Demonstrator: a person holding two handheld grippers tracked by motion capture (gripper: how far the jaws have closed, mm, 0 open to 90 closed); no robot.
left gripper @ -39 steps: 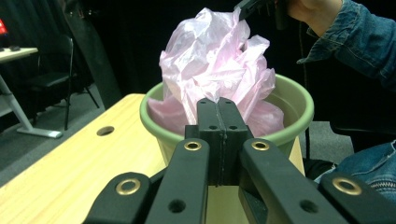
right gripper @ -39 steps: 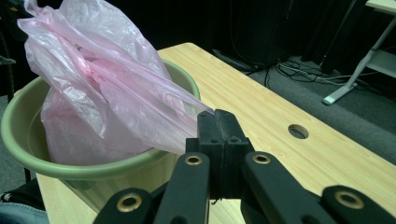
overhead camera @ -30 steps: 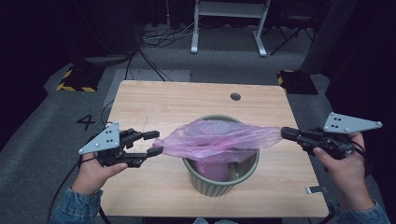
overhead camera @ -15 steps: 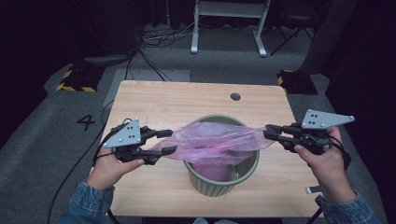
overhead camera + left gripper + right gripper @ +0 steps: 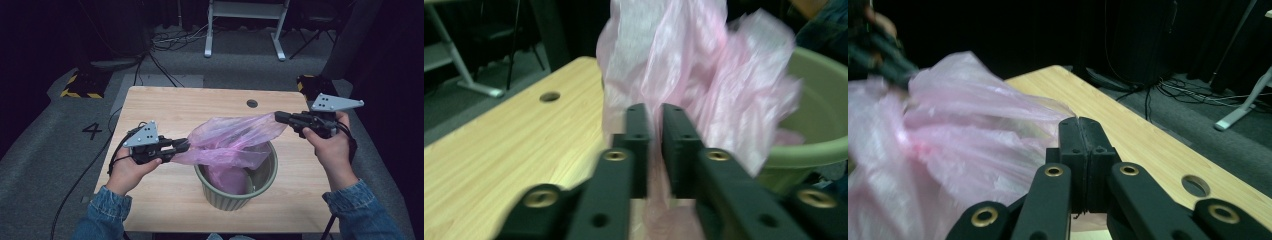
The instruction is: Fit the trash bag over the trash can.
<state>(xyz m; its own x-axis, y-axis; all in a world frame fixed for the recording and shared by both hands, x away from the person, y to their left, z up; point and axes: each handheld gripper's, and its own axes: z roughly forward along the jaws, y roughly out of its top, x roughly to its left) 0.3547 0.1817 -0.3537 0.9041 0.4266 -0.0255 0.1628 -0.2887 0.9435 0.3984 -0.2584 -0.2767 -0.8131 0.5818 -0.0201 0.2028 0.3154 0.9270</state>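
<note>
Bag [image 5: 235, 142] lining is half done: pink plastic dips into the green bin [image 5: 235, 187] on the surface, left gripper [image 5: 182, 146] closing on one edge, right gripper [image 5: 279, 116] clamped on the other; the rim awaits cuffing.

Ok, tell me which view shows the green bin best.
The high view: the bin shows whole on the table, the pink bag hanging into it. The left gripper view catches its rim behind the bag.
</note>
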